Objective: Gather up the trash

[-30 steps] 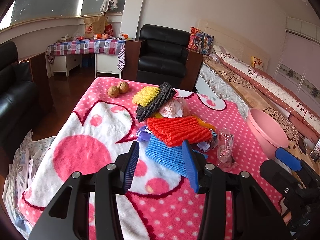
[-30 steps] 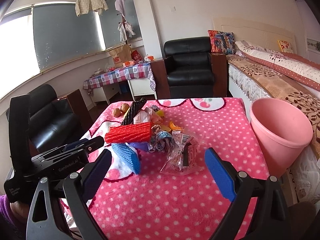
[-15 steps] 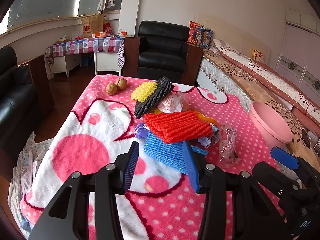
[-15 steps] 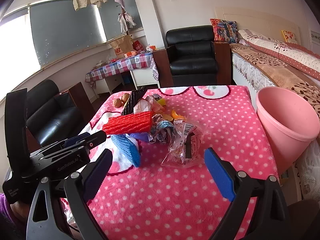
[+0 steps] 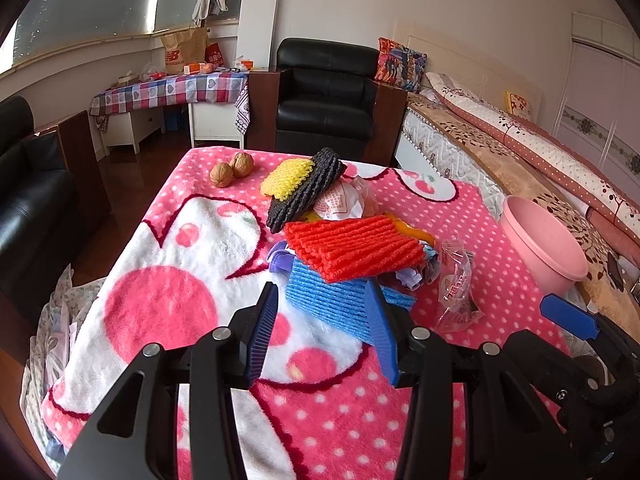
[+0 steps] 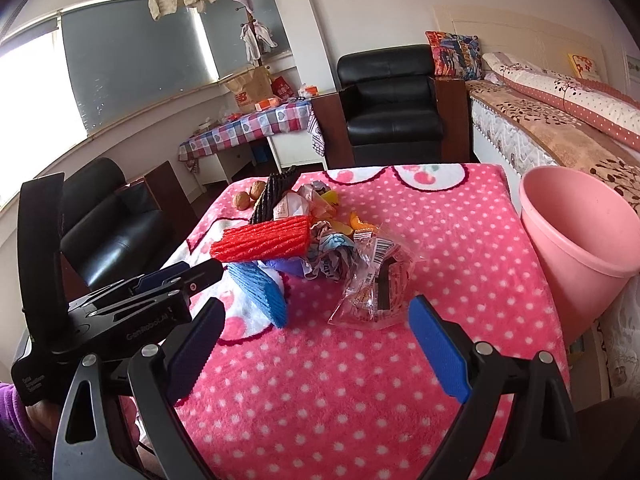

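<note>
The bench (image 6: pixel 360 380), under a pink dotted blanket, fills the centre of both views. A pink bin (image 6: pixel 576 240) stands at its right edge, at the right of both frames. Mid-frame on the bench lies the heap: a red cloth (image 5: pixel 352 244) on top of a blue cloth (image 5: pixel 332 300), a black cloth (image 5: pixel 304 196) and a yellow cloth (image 5: pixel 286 178) above them in the left view, with crumpled wrappers (image 6: pixel 332 256) tucked beside.

The right tongs (image 6: pixel 316 344) sit at the bottom of their frame, spread wide and holding nothing. A clear wrapper (image 6: pixel 376 284) lies just above them, between the lines of the two tips, nearer the right one; whether a tip touches it I cannot tell.

The left tongs (image 5: pixel 322 332) are open too, empty, lower centre of their frame. The blue cloth's near edge shows in the gap between the tips.

Two walnuts (image 5: pixel 232 170) rest in the upper left of the bench.
</note>
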Motion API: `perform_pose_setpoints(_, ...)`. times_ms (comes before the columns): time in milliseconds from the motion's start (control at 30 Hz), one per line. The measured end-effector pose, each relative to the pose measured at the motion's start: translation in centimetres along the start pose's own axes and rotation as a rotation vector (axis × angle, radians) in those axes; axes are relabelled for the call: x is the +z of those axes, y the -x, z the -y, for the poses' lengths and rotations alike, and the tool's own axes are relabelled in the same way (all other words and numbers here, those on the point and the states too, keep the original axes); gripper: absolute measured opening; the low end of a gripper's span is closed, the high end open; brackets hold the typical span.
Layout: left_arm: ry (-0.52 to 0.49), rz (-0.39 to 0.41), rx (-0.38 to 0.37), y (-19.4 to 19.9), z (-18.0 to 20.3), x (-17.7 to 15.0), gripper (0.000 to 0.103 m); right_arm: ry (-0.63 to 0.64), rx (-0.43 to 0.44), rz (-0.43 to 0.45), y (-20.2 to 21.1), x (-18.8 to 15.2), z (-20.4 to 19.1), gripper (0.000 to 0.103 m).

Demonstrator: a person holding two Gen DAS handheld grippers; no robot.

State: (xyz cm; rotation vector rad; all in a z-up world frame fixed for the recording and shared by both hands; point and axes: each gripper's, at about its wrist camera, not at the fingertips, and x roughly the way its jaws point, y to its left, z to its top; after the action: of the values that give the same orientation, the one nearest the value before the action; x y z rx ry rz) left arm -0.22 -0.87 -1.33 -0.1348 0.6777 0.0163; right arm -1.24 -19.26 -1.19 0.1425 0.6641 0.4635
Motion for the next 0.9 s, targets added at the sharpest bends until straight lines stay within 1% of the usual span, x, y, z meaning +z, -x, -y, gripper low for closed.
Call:
perform_pose_setpoints(67, 0.005, 0.002, -0.004, 0.0, 0.0, 0.0, 0.045, -0.001, -0.006, 0.007, 0.1, 0.0, 0.0, 0.092)
perform_pose_setpoints(133, 0.024, 0.018, -0.026, 0.3, -0.5, 0.3, 0.045, -0.011, -0.013, 0.016, 0.3, 0.0, 0.2, 0.091)
perform_pose_setpoints(267, 0.061, 0.039, -0.047, 0.7, -2.1, 1.1, 0.045, -0.016, -0.02, 0.017, 0.4, 0.1, 0.4, 0.084)
perform_pose_setpoints(467, 0.075, 0.015, -0.078, 0.7, -3.6, 1.2, 0.045, -0.012, -0.015, 0.011, 0.1, 0.3, 0.6, 0.083)
perform_pose_setpoints(600, 0.073, 0.001, -0.083, 0.6, -4.1, 1.2, 0.045, -0.024, -0.016, 0.005, -0.3, 0.5, 0.9, 0.083)
perform_pose_setpoints(900, 0.045, -0.018, -0.1, 0.1, -3.2, 1.2, 0.045, -0.023, -0.005, -0.011, -0.9, 0.3, 0.9, 0.083)
